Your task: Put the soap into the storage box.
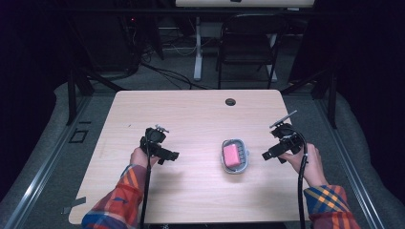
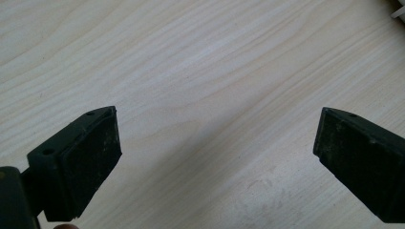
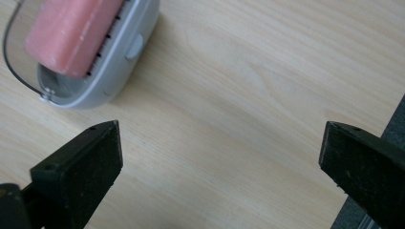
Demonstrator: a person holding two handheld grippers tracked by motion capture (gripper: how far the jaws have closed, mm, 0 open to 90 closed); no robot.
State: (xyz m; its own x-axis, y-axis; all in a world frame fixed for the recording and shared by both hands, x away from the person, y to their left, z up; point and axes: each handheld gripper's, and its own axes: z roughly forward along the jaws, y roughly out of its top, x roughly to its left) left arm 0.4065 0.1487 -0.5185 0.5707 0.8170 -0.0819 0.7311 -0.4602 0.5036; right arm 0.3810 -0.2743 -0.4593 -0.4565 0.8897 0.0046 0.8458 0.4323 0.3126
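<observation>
A pink bar of soap [image 1: 232, 155] lies in a grey soap dish [image 1: 243, 162] on the wooden table, right of centre. In the right gripper view the soap [image 3: 71, 33] and the dish [image 3: 119, 62] sit at the upper left, beyond the jaws. My right gripper [image 1: 267, 155] is just right of the dish, open, with nothing between its jaws [image 3: 219, 162]. My left gripper [image 1: 173, 155] hovers left of the dish over bare wood, also open and empty [image 2: 217, 152].
The light wooden table [image 1: 191, 114] has a dark cable hole [image 1: 230, 101] near its far edge. A black folding chair [image 1: 248, 45] and a white desk leg [image 1: 197, 47] stand beyond the table. The table's right edge [image 3: 382, 138] is near my right gripper.
</observation>
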